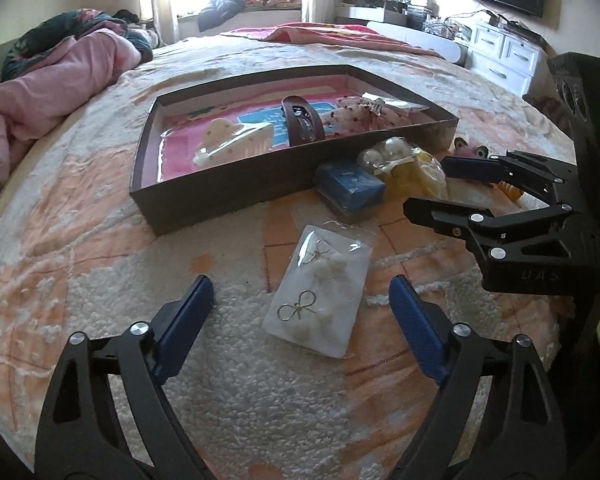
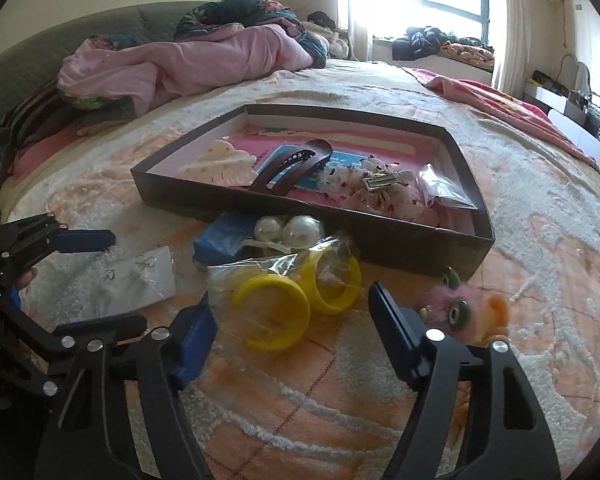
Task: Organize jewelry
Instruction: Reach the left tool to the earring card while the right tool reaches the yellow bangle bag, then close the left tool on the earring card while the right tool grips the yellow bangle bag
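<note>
Earring card (image 1: 318, 292): flat on bed, in front of box (image 1: 228, 188), between fingers of left claw (image 1: 302, 308), spread wide, untouched. Right claw (image 2: 292, 316): likewise spread, empty, at yellow bangles (image 2: 296, 296).

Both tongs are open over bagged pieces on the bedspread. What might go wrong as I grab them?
The flat earring card lies flush on fuzzy bedspread, so the left tongs may snag pile or slip off. The yellow earrings sit in slick plastic; the right tongs might pinch only the bag.
</note>
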`<action>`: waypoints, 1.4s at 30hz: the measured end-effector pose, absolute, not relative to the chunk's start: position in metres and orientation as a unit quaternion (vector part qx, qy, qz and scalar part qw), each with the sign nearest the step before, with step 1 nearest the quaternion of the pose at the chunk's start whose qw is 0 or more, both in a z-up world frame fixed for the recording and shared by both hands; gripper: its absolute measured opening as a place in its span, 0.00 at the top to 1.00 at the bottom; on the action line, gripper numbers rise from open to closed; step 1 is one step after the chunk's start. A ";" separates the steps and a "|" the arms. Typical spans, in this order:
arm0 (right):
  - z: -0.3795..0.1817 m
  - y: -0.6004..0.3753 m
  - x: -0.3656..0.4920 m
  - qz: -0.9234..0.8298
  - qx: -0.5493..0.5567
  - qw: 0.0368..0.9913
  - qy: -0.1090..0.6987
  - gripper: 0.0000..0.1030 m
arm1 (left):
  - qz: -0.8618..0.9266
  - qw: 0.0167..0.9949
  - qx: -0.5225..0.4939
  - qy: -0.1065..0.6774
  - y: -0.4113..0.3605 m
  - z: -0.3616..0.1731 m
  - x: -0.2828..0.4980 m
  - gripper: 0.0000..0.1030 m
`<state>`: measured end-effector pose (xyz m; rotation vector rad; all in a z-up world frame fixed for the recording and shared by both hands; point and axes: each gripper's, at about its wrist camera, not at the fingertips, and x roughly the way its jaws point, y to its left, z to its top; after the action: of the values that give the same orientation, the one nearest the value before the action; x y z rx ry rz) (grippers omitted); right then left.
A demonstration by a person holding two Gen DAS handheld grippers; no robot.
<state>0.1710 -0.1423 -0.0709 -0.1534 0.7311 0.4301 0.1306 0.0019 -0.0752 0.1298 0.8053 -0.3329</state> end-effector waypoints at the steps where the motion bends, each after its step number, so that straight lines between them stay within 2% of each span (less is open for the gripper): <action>1: -0.070 -0.142 0.170 0.212 -0.076 0.909 0.352 0.37 | -0.161 0.905 0.064 0.389 0.001 -0.076 0.131 0.24; 8: -0.069 -0.145 0.163 0.216 -0.075 0.911 0.344 0.50 | -0.165 0.901 0.068 0.395 -0.002 -0.077 0.134 0.38; 10: -0.068 -0.147 0.160 0.213 -0.076 0.912 0.342 0.53 | -0.170 0.898 0.068 0.400 -0.005 -0.078 0.135 0.46; 12: -0.068 -0.150 0.156 0.210 -0.074 0.913 0.342 0.56 | -0.172 0.897 0.071 0.401 -0.007 -0.078 0.135 0.49; 15: -0.066 -0.154 0.153 0.200 -0.066 0.915 0.345 0.60 | -0.178 0.895 0.067 0.403 -0.007 -0.078 0.134 0.60; 21: -0.066 -0.164 0.145 0.184 -0.056 0.917 0.350 0.68 | -0.177 0.896 0.075 0.401 -0.011 -0.077 0.132 0.62; 30: -0.059 -0.178 0.140 0.169 -0.033 0.922 0.347 0.72 | -0.179 0.901 0.062 0.390 -0.009 -0.070 0.129 0.65; 42: -0.044 -0.178 0.122 0.180 -0.029 0.925 0.334 0.90 | -0.167 0.915 0.033 0.366 0.005 -0.053 0.127 0.66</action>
<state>0.1224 -0.1783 -0.0439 -0.0594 0.6856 0.3701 0.1271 0.0047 -0.0528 0.0676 0.7539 -0.3439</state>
